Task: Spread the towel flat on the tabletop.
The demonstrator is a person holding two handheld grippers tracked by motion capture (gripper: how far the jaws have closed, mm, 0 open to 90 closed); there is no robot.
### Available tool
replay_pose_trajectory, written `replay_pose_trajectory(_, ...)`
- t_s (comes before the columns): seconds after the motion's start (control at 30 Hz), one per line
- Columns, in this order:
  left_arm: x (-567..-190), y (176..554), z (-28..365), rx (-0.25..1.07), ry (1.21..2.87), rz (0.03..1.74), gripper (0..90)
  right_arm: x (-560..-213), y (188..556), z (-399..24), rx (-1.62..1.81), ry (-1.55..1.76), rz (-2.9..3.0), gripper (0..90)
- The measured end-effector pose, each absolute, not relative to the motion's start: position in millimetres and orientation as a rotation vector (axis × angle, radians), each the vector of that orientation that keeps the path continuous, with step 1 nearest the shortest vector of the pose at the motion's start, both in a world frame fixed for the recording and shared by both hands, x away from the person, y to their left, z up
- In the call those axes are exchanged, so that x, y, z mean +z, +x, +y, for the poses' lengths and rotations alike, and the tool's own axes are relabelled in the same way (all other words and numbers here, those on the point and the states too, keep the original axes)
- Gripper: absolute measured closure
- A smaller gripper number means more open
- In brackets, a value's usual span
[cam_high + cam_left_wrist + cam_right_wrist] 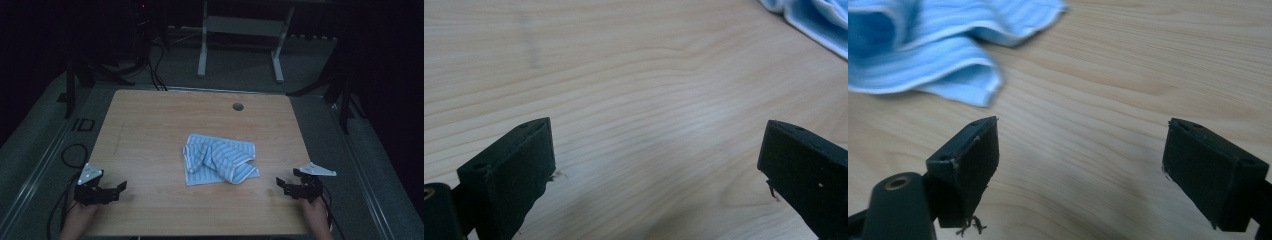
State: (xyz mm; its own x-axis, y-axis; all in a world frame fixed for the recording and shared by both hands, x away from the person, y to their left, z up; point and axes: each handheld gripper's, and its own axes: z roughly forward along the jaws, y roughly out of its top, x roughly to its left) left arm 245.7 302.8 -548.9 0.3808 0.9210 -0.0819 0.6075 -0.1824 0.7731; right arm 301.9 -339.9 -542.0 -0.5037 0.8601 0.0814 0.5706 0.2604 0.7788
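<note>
Both grippers, left gripper (107,191) at seven o'clock and right gripper (290,186) at four o'clock, sit spread and empty on the table (150,125). Crumpled at centre lies a striped blue cloth (220,159): light, limp, likely best pinched at a loose corner.

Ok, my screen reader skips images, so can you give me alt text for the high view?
A crumpled blue-and-white striped cloth lies mid-table on a wooden table. The left hand-held gripper and right hand-held gripper sit open near the front corners, both apart from the cloth.
</note>
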Motion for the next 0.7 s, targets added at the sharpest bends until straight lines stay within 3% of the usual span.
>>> replay_pose_trajectory(0.3, -549, 268, 268, 0.389, 1.944, 1.242, 2.5, -538, 312, -306, 1.107, 1.171, 2.288, 14.5)
replay_pose_trajectory(0.7, -548, 290, 220, 0.31, 2.025, 1.115, 2.5, -533, 321, -265, 1.177, 1.061, 2.441, 13.1)
